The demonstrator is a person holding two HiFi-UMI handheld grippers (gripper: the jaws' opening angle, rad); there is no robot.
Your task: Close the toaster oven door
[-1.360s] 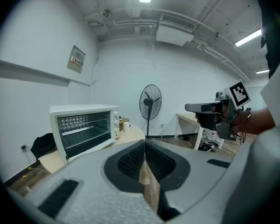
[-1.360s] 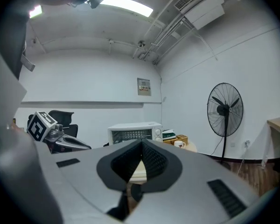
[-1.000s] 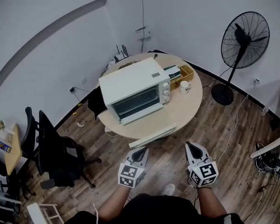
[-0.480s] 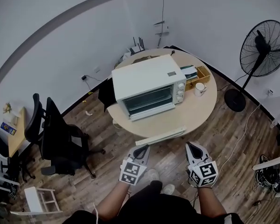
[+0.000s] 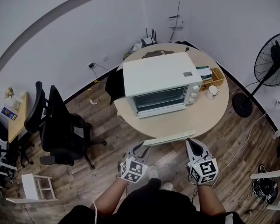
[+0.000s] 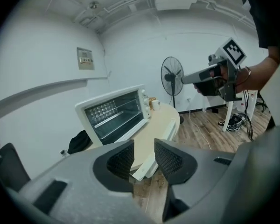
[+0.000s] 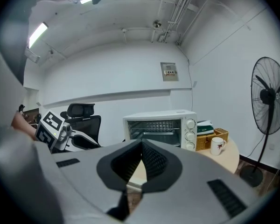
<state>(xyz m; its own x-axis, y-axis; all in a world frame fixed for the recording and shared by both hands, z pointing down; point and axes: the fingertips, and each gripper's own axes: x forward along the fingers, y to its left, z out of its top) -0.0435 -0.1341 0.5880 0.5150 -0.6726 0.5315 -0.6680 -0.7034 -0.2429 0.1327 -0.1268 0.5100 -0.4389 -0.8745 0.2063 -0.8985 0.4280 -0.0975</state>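
Glossy white oven (image 5: 158,73), pale wooden table (image 5: 196,119) (matt)

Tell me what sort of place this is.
Most likely a small office or workroom rather than a kitchen. Black office chairs stand on a wood floor, a pedestal fan stands to one side, and the toaster oven sits on a round table, not a counter.

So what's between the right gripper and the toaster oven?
Head view: a long white bar at the table's near edge, then bare tabletop, lie between the right gripper and the toaster oven.
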